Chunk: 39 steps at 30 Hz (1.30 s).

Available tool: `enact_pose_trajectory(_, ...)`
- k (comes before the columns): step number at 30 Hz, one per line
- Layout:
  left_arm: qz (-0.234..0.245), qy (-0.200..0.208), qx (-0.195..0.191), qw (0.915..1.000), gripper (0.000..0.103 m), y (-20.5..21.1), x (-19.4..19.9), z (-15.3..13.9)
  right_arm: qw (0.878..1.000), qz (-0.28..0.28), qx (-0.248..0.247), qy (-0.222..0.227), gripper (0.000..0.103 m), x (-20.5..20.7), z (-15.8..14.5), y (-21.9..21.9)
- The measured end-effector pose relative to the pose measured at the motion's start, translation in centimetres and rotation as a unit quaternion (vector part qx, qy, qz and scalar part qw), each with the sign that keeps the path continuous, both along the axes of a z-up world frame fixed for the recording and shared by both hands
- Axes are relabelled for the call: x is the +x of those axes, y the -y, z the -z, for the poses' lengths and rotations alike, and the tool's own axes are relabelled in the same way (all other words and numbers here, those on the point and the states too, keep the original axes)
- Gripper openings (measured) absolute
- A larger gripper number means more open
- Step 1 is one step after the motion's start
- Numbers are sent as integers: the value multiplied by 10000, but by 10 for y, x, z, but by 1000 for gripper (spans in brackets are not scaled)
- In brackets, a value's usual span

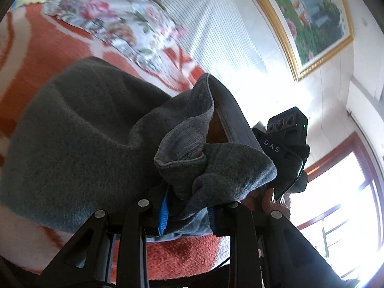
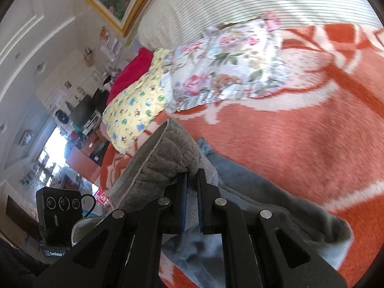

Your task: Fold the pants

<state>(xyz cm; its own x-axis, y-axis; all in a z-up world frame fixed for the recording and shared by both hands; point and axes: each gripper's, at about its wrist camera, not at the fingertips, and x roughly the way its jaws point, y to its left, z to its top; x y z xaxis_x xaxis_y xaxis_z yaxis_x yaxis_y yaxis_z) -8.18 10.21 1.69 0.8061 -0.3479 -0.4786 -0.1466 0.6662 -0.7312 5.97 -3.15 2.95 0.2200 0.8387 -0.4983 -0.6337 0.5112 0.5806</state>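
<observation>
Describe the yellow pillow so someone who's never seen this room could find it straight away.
Start at the bed's orange and white blanket and go to its head end below the striped headboard. The yellow pillow lies there between a white floral pillow and a red cushion. Alone of the three it is yellow, dotted with small cartoon figures.

Strong daylight enters through the window [image 1: 340, 192] and overexposes it; glare washes the wall beside it. Both fisheye views curve at the edges, with motion blur.
</observation>
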Motion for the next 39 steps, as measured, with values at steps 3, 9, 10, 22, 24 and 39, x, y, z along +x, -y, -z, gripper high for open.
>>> enact_pose_trajectory(3, 145, -53, 81, 9998, 25, 16, 10, 1, 9999, 154, 60, -47, 9, 0, 5, 21)
enact_pose_trajectory(9, 300, -169, 235, 9991, 25, 35, 24, 7, 9990, 378, 152, -160, 9, 4, 17, 51)
enact_pose_trajectory(10, 326, -188, 252, 9990, 25, 38, 26, 8, 9988, 408, 170, -188, 9, 6, 20, 55)
enact_pose_trajectory(22, 694, -411, 846, 9931, 31, 78, 56, 18, 9938, 887, 337, -572, 8, 22, 52, 102)
enact_pose_trajectory(24, 726, -459, 895, 9923, 33, 80, 57, 22, 9912, 1032, 398, -725, 8, 25, 60, 112)
enact_pose_trajectory(39, 1080, -370, 856, 9898, 53, 83, 40, 8, 9873, 1499, -197, -490, 28, 11, 44, 145)
